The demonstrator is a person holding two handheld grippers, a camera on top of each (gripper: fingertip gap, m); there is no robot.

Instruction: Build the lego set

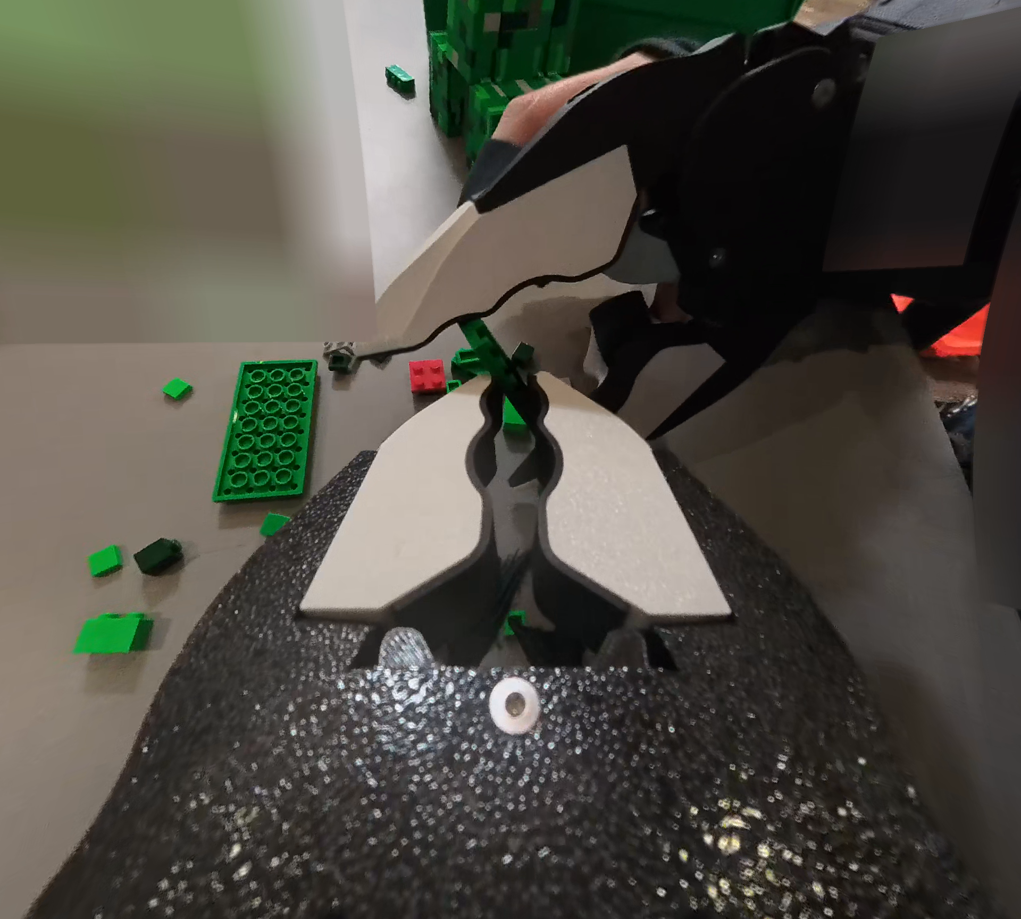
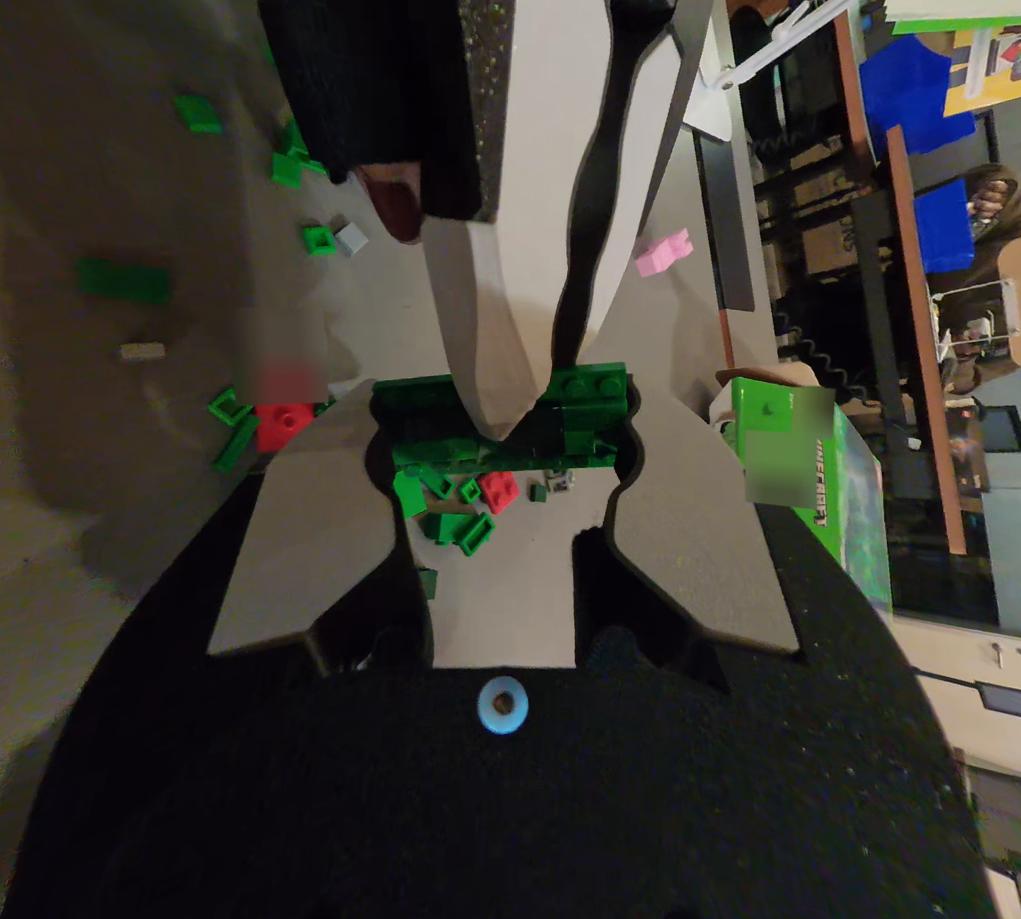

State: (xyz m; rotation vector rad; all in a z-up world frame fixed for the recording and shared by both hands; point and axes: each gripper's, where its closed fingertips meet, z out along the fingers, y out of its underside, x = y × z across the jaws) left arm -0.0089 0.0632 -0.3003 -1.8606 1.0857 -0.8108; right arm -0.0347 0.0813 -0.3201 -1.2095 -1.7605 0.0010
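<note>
A: Where is the flat green brick assembly (image 2: 500,428) held?

B: At frame centre, spanned between the right gripper (image 2: 500,445), jaws spread onto its ends, and pinched by the left gripper (image 1: 514,395).

A: Loose parts?

B: Two red square plates (image 2: 498,490) are counted.

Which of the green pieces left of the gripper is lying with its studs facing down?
The big flat green plate: its hollow round underside faces up, unlike the small pieces.

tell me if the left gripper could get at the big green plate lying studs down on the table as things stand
Probably not yet. The left gripper is shut on the green lego assembly, which the right gripper also holds. The big green plate lies bare to its left with nothing on it.
</note>
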